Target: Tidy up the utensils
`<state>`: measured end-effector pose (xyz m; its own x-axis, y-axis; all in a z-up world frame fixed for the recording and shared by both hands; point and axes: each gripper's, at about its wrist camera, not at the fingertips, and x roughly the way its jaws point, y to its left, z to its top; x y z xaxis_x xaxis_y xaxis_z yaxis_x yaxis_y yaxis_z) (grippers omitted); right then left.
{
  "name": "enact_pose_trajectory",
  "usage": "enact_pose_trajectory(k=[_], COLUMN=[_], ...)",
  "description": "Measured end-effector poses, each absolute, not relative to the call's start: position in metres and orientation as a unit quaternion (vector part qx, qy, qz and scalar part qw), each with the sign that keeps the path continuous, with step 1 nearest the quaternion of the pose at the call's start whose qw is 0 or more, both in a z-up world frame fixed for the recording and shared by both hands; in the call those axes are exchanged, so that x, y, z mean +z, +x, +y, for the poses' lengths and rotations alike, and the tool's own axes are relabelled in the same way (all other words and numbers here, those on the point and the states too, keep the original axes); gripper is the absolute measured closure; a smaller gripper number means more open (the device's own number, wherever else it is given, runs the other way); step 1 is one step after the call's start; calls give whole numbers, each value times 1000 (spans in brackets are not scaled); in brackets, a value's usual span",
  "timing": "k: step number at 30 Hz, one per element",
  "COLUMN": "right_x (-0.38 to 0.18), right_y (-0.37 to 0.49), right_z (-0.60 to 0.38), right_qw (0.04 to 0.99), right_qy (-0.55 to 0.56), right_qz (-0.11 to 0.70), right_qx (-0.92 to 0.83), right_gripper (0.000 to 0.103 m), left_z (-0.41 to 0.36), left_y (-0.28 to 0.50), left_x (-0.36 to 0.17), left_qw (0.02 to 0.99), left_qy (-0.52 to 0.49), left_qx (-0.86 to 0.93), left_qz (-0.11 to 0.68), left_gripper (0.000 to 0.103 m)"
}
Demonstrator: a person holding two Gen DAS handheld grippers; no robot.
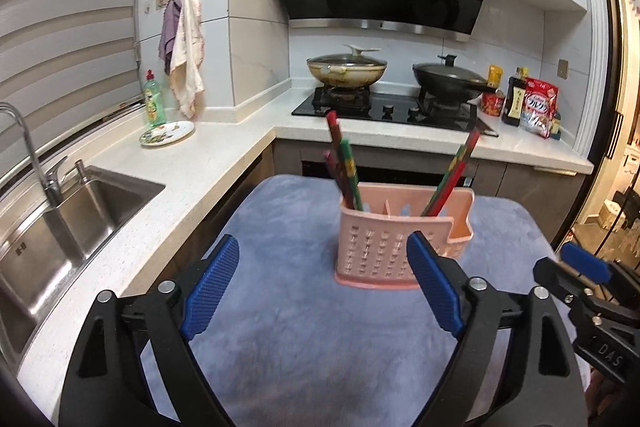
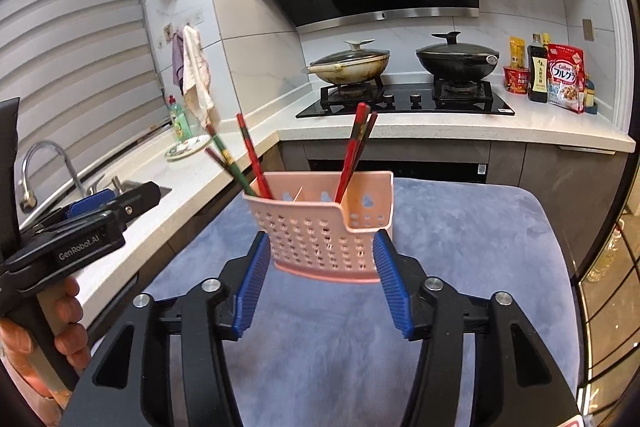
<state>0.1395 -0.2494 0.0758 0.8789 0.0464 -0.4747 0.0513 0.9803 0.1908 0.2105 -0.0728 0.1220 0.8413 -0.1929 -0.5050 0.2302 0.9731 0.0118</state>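
A pink perforated utensil holder (image 1: 384, 243) (image 2: 320, 227) stands upright on a blue-grey plush cloth (image 1: 304, 355) (image 2: 472, 247). Several red and green chopsticks (image 1: 340, 167) (image 2: 240, 163) lean in its left compartment, and a red pair (image 1: 452, 175) (image 2: 354, 151) leans in its right one. My left gripper (image 1: 322, 283) is open just short of the holder, with nothing between its fingers. My right gripper (image 2: 322, 287) is open too, its blue fingertips (image 2: 256, 267) flanking the holder's base without pressing on it. Each view shows the other gripper at its edge: the right gripper (image 1: 580, 267) and the left gripper (image 2: 104, 207), held by a hand.
A steel sink (image 1: 60, 227) with a faucet (image 1: 28, 147) lies left. On the counter stand a dish soap bottle (image 1: 154, 99) and a patterned plate (image 1: 167, 133). Behind are a black hob (image 1: 392, 107) with two lidded pans, plus bottles and a cereal bag (image 1: 538, 107) at right.
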Motion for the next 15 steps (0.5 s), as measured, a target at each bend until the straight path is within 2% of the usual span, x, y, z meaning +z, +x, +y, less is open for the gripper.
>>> enact_pose_trajectory(k=[12,15], right_x=[72,73], right_y=[106,98], right_z=[-234,-227], right_qw=[953,953], right_qy=[124,113], right_qz=[277,280], right_qx=[-20,-36], right_gripper=[42,37], left_z=[-63,-63], left_y=[170,161], left_x=[104,104], left_qw=[951,950], left_qy=[43,47], left_qx=[-83,-78], left_qz=[295,300], left_gripper=[11,9])
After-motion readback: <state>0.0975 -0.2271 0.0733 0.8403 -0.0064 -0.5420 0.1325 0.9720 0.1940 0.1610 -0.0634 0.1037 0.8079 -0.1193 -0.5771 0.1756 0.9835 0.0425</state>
